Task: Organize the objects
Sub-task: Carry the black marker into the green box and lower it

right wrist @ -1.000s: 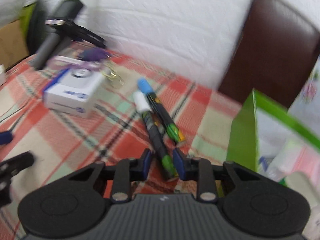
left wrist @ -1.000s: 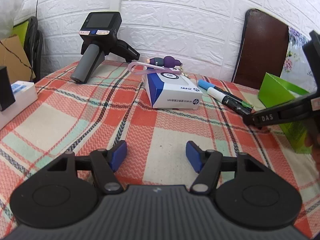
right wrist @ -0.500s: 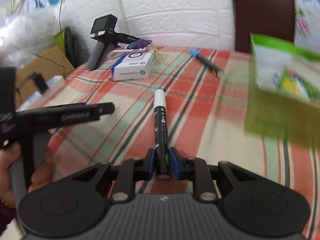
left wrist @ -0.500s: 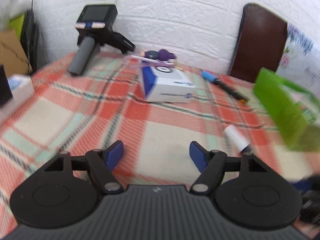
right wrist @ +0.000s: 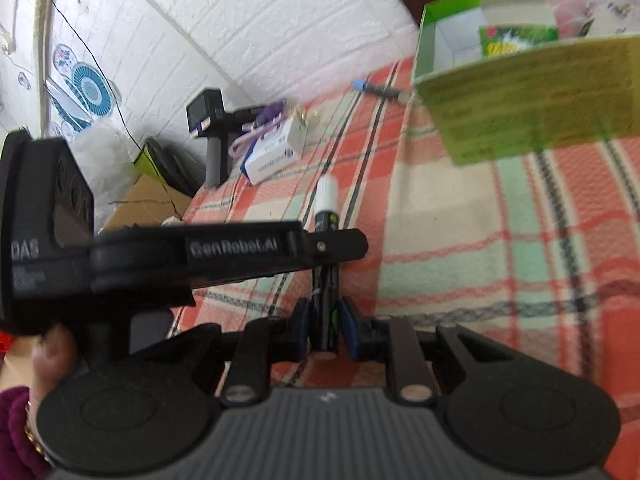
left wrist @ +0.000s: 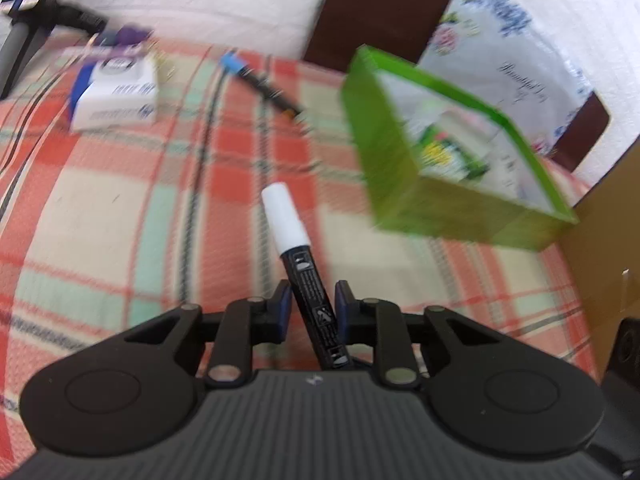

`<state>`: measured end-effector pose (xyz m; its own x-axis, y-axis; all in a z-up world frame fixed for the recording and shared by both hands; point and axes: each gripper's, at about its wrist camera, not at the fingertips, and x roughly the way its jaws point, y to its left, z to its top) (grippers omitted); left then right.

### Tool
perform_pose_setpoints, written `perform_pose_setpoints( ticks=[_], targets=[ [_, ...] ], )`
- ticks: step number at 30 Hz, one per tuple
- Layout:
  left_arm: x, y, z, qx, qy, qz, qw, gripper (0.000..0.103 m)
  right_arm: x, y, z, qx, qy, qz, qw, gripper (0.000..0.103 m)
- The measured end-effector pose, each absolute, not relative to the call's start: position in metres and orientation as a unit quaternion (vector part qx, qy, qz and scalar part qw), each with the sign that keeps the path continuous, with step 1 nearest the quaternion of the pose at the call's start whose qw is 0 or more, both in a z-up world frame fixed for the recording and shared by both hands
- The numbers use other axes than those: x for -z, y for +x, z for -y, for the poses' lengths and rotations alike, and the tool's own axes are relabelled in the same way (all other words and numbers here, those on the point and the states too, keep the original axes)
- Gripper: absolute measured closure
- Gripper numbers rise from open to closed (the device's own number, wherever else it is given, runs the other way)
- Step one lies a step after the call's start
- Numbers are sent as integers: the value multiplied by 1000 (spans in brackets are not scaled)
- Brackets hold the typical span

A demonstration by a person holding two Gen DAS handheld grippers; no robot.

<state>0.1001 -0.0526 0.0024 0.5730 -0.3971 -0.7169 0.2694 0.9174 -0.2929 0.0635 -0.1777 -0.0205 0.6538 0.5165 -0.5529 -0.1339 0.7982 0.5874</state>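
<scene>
A black marker with a white cap [left wrist: 298, 258] sits between the blue pads of my left gripper [left wrist: 309, 306], whose jaws are nearly closed around its barrel. My right gripper [right wrist: 323, 322] is shut on the same marker [right wrist: 326, 216] near its tail. The left gripper's body [right wrist: 192, 252] crosses in front of the marker in the right wrist view. A green open box [left wrist: 440, 152] with packets inside stands to the right, also seen in the right wrist view [right wrist: 532, 100]. A blue-capped marker [left wrist: 260, 82] lies on the plaid cloth behind.
A white and blue HP box [left wrist: 116, 96] with a purple keychain [left wrist: 128, 36] lies at the back left. A black handheld device [left wrist: 28, 16] stands by the white brick wall. A brown chair back [left wrist: 380, 12] and a cardboard box [left wrist: 608, 248] stand at the right.
My left gripper swung right and closed around the white-capped marker that my right gripper holds. The right gripper lifted the marker off the cloth and moved it toward the left gripper.
</scene>
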Motion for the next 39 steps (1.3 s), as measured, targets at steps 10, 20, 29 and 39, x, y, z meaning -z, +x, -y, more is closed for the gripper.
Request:
perform_pose_setpoints(
  ticks=[10,20,29,39],
  targets=[
    [-78,132,189,318,12,-320,892,83,-35,63,271,-77,225,-218,947,85],
    [-50,188,302,323,60,-329,885,74,-10,107,380,57,217,-224,948,81],
    [-48,175,269,277,65,-316,905,66,-4,82,355,85,149,-182,968,65],
    [-57,132,212,213,84,-313,922,65,-17,27,318,80,157,-183,967,64]
  ],
)
